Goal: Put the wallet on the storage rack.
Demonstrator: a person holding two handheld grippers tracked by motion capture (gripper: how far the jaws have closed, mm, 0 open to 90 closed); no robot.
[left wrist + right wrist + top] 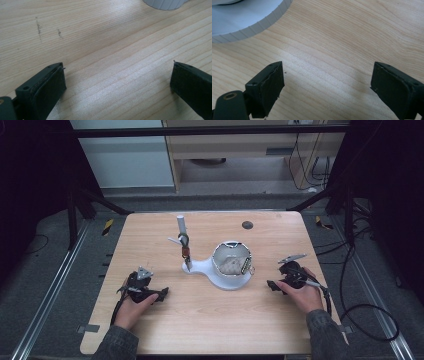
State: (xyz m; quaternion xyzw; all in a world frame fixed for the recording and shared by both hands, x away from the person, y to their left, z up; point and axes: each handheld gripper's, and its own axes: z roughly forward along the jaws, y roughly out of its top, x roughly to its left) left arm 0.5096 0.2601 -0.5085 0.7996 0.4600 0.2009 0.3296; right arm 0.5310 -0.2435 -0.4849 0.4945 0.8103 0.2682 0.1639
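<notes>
White stand (222,272) sits mid-table (200,330) between left gripper (162,294) and right gripper (272,285), both spread apart.

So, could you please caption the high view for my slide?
Both grippers, left and right, rest open on the wooden table beside a white stand.

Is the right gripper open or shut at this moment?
Open. In the right gripper view the right gripper has its two black jaws standing far apart, with bare wooden table between them and nothing held.
</notes>
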